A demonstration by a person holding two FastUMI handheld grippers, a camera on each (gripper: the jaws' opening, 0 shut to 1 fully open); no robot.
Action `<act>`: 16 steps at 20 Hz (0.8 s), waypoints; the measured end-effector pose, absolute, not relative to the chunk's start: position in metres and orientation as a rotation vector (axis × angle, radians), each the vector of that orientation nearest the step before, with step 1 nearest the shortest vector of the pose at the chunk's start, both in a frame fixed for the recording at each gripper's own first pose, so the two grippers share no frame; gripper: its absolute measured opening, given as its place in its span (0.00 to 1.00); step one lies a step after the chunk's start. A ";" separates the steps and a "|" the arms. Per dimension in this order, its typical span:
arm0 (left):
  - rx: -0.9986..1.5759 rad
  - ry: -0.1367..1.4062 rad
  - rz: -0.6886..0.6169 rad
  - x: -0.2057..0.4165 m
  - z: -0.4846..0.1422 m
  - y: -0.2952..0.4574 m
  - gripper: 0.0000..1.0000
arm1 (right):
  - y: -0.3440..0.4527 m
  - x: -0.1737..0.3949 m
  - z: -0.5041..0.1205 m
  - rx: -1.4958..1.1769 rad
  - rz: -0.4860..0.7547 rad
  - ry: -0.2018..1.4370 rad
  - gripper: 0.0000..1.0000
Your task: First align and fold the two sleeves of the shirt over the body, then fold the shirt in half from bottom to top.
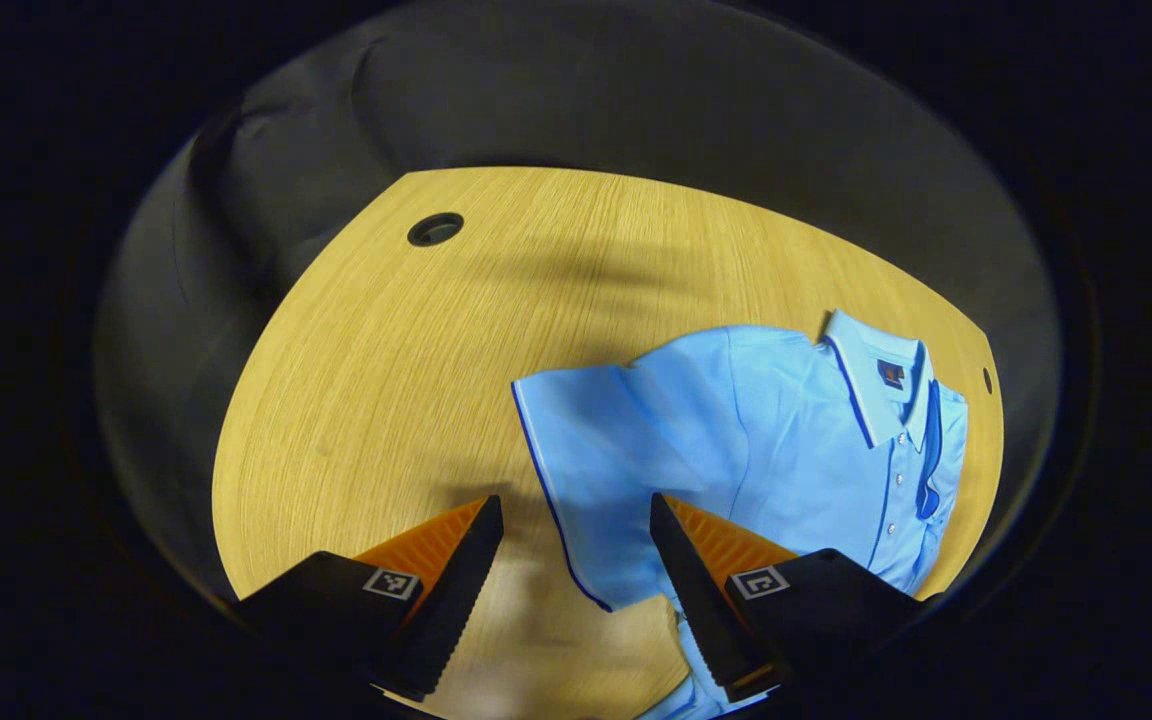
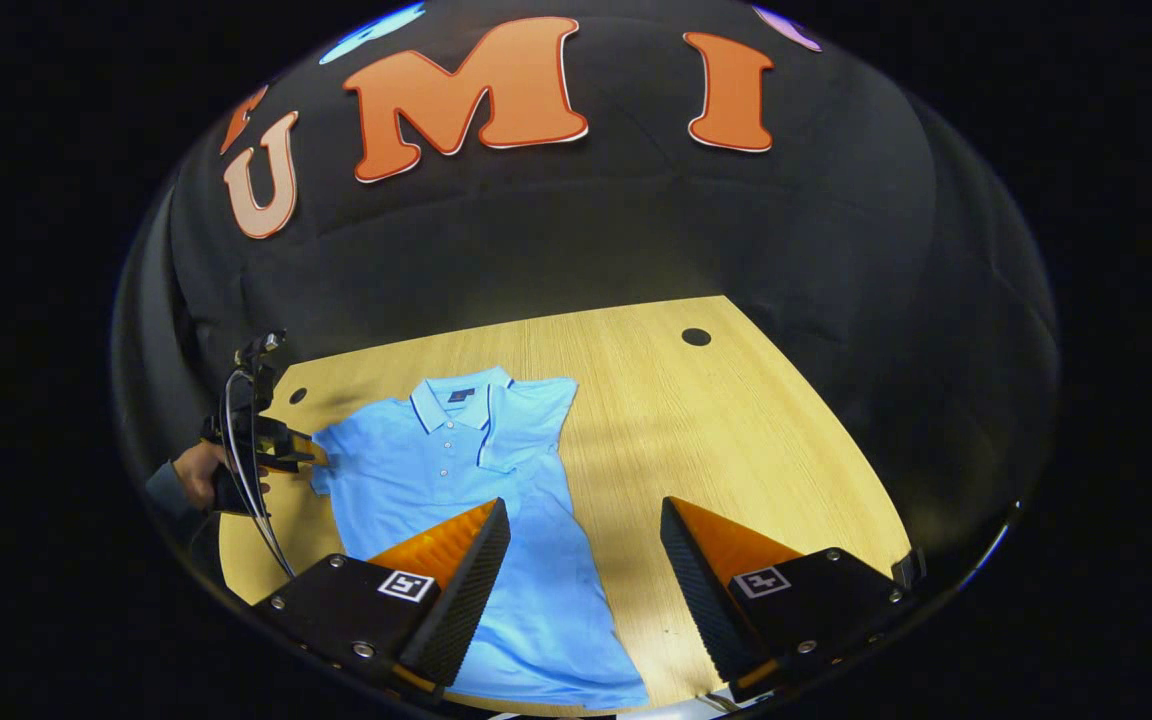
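A pale wood counter (image 2: 736,420) with round cable holes (image 1: 435,229) carries everything, black cloth wall (image 1: 636,90) behind. My left gripper (image 1: 576,560) hangs with jaws spread wide, nothing between them, over the edge of the blue shirt's (image 1: 756,440) spread sleeve (image 1: 586,450). My right gripper (image 2: 586,560) is likewise released, the shirt's hem under its left finger. From there I see my left hand (image 2: 198,472), and the other sleeve (image 2: 531,420) already folded across the body.

The shirt (image 2: 496,470) is made of soft, matt knitted cloth, with small glossy buttons (image 1: 896,480) seen at the right of the left gripper view. The desk (image 1: 386,380) is faced with pale wood of fine straight grain, lightly sheened. Ridged pads are carried inside the left gripper (image 1: 576,520).
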State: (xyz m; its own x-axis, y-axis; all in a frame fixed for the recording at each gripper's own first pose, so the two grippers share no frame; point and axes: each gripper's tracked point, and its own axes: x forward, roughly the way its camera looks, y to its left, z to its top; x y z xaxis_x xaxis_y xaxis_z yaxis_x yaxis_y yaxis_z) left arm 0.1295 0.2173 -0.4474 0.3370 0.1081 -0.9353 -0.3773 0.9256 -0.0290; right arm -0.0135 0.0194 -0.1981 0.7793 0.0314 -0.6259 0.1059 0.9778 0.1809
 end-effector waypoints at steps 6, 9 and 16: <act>-0.252 1.168 0.319 0.141 -0.451 0.210 0.72 | 0.017 -0.022 -0.202 0.234 -0.049 0.682 0.93; -0.264 1.171 0.265 0.148 -0.449 0.195 0.12 | 0.016 -0.027 -0.203 0.235 -0.049 0.685 0.93; -0.163 1.033 0.080 0.186 -0.396 0.154 0.08 | 0.008 -0.037 -0.201 0.232 -0.046 0.675 0.93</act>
State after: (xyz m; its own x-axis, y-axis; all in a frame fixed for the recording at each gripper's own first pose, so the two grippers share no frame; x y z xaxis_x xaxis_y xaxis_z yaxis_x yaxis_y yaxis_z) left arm 0.1863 0.1537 -0.3958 0.5108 -0.0111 -0.8596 -0.1426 0.9850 -0.0974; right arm -0.0371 0.0080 -0.2008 0.7804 0.0325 -0.6244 0.1174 0.9733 0.1973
